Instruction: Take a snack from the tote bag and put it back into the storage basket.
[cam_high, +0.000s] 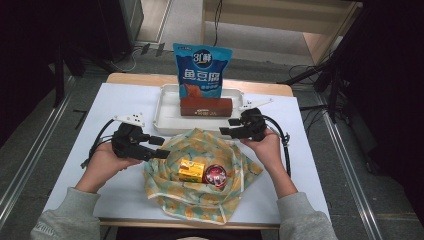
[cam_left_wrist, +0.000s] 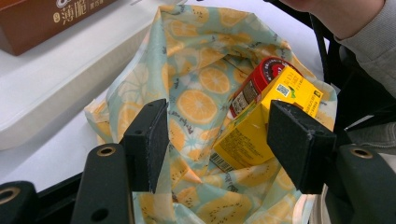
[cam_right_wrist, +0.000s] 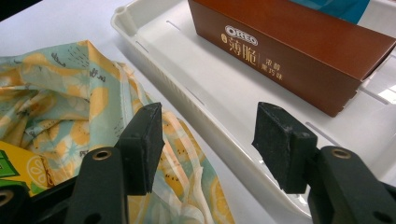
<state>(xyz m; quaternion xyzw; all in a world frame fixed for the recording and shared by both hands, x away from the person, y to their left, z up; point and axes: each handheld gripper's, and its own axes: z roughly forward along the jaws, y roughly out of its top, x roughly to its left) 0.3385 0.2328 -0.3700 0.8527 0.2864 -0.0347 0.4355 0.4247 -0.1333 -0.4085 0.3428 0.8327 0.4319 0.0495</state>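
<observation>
A fabric bag printed with orange slices lies open on the white table, holding a yellow box and a red can. My left gripper is open at the bag's left rim; its view looks into the bag at the yellow box and red can. My right gripper is open at the bag's far right edge, over the rim of a white tray. The tray holds a brown Oreo box. Nothing sits between either pair of jaws.
A blue snack pouch stands upright at the tray's back, behind the brown box. Bare white tabletop lies left and right of the bag. Dark floor, rails and cables surround the table.
</observation>
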